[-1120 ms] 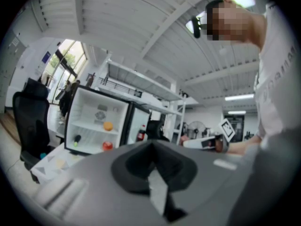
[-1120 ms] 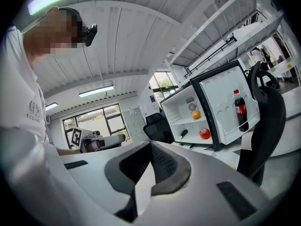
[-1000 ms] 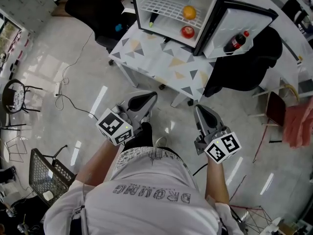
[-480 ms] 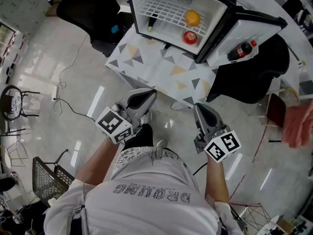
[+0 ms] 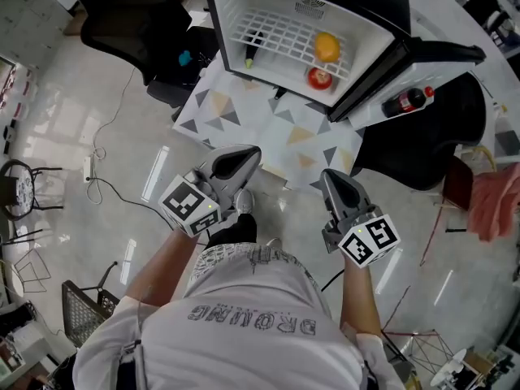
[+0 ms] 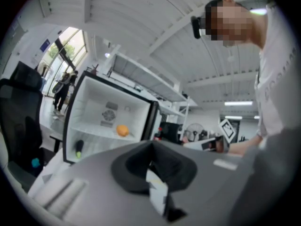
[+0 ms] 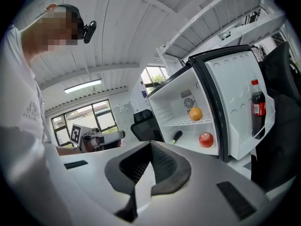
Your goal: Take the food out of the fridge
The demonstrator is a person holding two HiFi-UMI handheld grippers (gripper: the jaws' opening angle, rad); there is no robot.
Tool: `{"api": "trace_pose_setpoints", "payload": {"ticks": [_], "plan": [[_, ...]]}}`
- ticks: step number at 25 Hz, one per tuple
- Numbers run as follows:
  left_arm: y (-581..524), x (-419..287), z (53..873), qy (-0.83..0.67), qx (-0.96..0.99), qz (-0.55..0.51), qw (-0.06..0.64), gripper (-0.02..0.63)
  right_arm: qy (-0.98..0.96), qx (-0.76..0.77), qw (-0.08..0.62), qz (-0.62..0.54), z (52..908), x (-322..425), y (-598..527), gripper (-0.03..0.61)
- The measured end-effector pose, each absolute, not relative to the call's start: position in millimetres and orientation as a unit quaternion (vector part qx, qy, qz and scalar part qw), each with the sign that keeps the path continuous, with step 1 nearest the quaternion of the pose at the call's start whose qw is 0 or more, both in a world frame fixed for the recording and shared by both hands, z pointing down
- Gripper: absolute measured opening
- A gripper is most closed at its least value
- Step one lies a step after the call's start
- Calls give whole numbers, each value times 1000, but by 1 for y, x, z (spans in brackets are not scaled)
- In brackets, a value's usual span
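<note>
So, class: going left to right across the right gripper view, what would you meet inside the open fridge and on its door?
Dark elongated item → orange → red apple → cola bottle.

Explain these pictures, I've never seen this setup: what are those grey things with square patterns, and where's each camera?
No robot: a person holds a two-jaw gripper in each hand, left gripper and right gripper; the patterned cubes belong to them. The top-down picture comes from a camera on the person's head; the other two from cameras riding on each gripper, looking along its jaws. Both are shut and empty. Ahead, a fridge stands open on a patterned table. Inside are an orange on the shelf, a red apple below, and a dark item I can't identify. A cola bottle sits in the door.
</note>
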State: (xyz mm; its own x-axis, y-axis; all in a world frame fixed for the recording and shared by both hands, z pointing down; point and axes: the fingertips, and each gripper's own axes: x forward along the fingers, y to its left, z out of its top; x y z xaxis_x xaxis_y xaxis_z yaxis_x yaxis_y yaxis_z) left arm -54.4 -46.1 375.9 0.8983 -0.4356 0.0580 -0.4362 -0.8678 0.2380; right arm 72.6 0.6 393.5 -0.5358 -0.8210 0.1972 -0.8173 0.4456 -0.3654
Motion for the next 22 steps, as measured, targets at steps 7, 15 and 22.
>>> {"api": "trace_pose_setpoints", "payload": {"ticks": [7, 15, 22], "plan": [[-91, -67, 373, -206, 971, 2, 124, 5, 842, -499, 7, -206, 386, 56, -42, 2], [-133, -73, 375, -185, 975, 4, 125, 3, 830, -521, 12, -199, 381, 47, -78, 2], [-159, -64, 381, -181, 975, 10, 125, 5, 824, -531, 22, -195, 375, 49, -99, 2]]}}
